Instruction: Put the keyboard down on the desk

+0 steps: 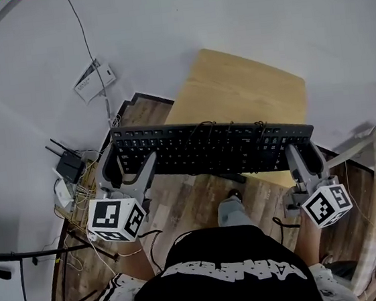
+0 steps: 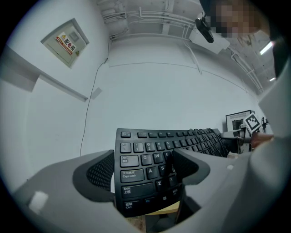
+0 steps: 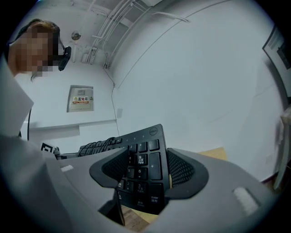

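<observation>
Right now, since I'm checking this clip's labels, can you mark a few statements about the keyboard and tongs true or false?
1. The left tongs grip the keyboard at its Caps Lock end. True.
2. The right tongs are empty. False: they are shut on the keyboard's number-pad end.
3. The keyboard is white. False: it is black.
4. The desk has a light wooden top. True.
</observation>
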The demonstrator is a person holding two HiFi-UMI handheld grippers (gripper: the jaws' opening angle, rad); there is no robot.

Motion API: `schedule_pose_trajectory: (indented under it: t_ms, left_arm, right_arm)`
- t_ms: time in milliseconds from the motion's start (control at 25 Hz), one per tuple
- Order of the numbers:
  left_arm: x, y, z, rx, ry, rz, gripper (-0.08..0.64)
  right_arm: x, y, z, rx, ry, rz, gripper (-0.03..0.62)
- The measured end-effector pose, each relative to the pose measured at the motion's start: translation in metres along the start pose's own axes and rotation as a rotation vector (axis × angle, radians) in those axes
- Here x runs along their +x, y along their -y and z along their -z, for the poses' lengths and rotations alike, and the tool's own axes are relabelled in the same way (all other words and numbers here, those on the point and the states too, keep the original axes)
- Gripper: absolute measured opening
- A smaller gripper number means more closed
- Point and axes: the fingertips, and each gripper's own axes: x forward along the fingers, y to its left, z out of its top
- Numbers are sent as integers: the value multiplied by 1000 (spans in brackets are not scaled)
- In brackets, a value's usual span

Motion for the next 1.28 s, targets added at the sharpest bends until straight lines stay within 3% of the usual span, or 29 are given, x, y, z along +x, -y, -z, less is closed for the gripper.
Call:
schedule_pose_trajectory:
  t_ms: [720, 1280]
  left_arm:
    - [2, 0, 8, -28, 22, 12, 387]
    - [12, 0, 24, -76, 100, 53, 387]
  right_arm:
    - [-1, -2, -5, -40, 11, 4, 270]
    - [-7, -7, -13, -132, 53, 34, 269]
